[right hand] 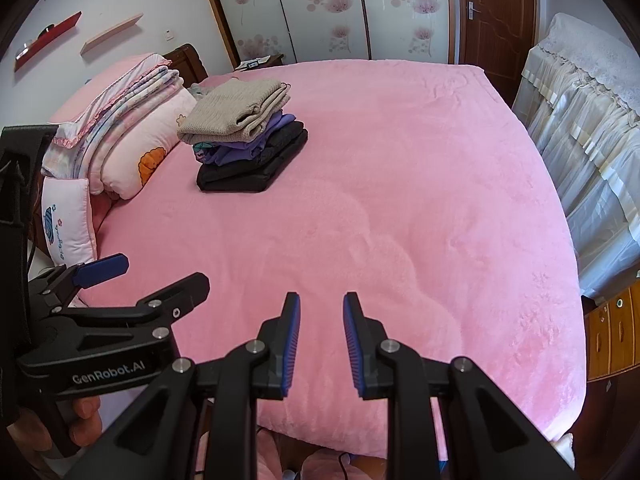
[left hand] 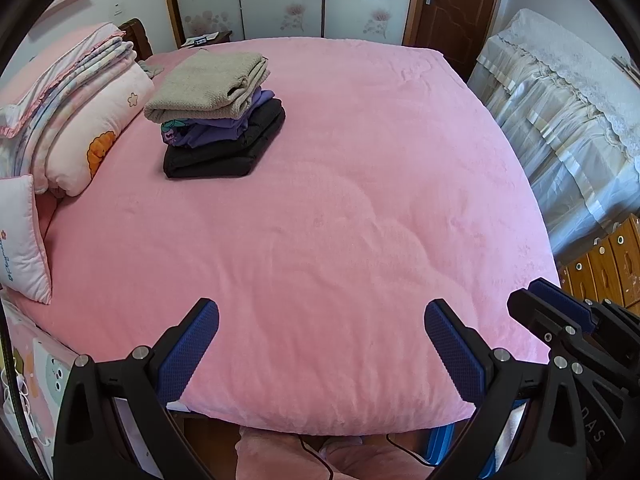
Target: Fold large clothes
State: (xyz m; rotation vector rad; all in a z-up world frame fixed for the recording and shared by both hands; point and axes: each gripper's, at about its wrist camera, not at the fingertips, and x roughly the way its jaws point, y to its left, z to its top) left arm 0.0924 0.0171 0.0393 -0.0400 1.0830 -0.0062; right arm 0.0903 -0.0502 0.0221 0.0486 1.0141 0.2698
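A stack of folded clothes lies on the far left part of the pink bed: a beige piece on top, a purple one under it, a black one at the bottom. The right wrist view shows the same stack. My left gripper hovers over the near edge of the bed, open wide with nothing between its fingers. My right gripper is beside it, its jaws only a little apart and empty. Each gripper also shows in the other's view, the right gripper and the left gripper. No unfolded garment is in view.
Folded quilts and pillows are piled along the left side of the bed. A lace-covered piece of furniture and wooden drawers stand to the right. A wardrobe and a brown door are behind. A hand holds the left gripper.
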